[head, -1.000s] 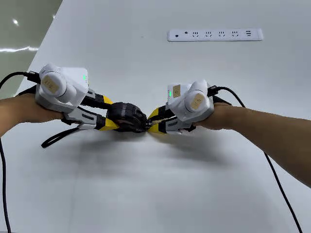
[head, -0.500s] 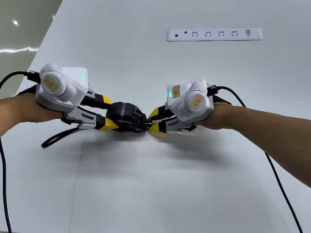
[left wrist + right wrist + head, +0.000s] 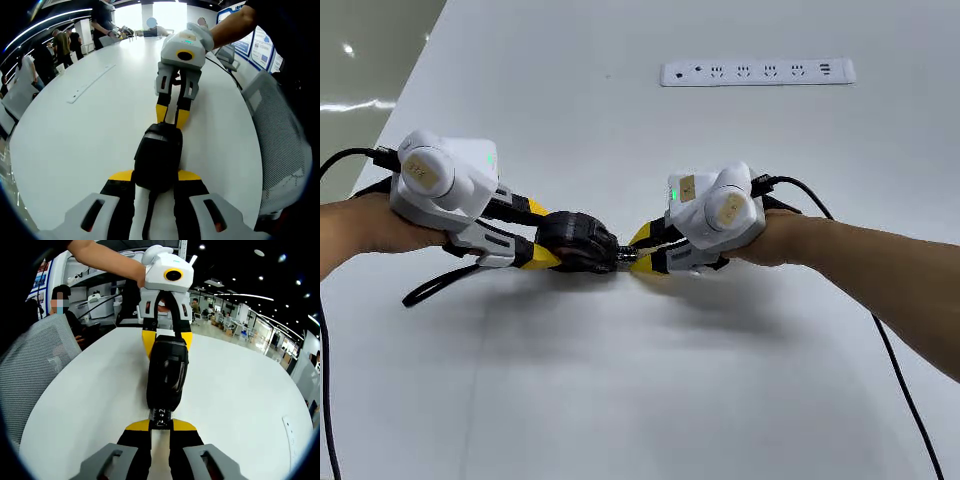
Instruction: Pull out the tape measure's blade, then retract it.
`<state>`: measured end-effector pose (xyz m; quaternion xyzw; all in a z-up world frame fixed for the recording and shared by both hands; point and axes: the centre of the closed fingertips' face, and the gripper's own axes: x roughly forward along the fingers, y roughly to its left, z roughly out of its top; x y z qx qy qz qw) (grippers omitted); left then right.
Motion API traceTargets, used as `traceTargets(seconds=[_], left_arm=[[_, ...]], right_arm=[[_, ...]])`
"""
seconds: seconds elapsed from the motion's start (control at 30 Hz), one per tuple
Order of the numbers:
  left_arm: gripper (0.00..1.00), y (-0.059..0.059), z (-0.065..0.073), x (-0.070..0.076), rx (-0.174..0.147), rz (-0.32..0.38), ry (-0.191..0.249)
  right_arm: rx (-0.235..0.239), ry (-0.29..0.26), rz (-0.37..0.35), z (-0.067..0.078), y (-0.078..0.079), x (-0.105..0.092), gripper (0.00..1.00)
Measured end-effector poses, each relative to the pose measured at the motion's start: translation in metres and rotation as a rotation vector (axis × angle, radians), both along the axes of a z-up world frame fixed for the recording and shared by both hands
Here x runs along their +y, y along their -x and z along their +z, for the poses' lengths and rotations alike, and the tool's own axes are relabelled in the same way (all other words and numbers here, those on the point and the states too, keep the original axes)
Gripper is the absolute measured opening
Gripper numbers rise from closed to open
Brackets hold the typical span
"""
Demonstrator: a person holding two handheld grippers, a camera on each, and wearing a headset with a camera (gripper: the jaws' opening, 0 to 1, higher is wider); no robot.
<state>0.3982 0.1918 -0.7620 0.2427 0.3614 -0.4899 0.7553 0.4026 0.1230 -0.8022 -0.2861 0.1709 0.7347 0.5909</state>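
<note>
Black and rounded, the rubber-cased tape measure (image 3: 575,241) sat near the middle of the white desk (image 3: 650,390), between the two tools; whether it rested on the surface or hung just above it could not be told. Its long axis ran from 9 o'clock to 3 o'clock in the head view, in line with both sets of jaws.

From the left hand-held gripper (image 3: 542,233) the case lay at 3 o'clock. That gripper's yellow-tipped jaws stood partly open, as wide as the case, and clamped its two flanks, with a black strap (image 3: 435,285) trailing back toward 8 o'clock.

From the right hand-held gripper (image 3: 161,426) the case lay at 9 o'clock, just beyond the jaw tips. Those jaws were nearly closed, pinching the small metal blade tip (image 3: 161,416) at the mouth of the case. Hardly any blade showed between tip and case, so the pull-out looked barely begun. The right hand was nearer the tip and the left nearer the body.

Drawing the blade would likely mean moving the right tool straight toward 3 o'clock while the left anchored the case. A long white power strip (image 3: 757,72) lay well apart at 12 o'clock.
</note>
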Motion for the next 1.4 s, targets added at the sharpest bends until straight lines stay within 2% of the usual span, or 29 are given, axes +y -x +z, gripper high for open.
traceTargets(seconds=[1.4], left_arm=[[0.24,-0.001,0.000,0.000,0.013,0.017,0.001]], right_arm=[[0.032,0.016,-0.036,0.001,-0.007,-0.037,0.09]])
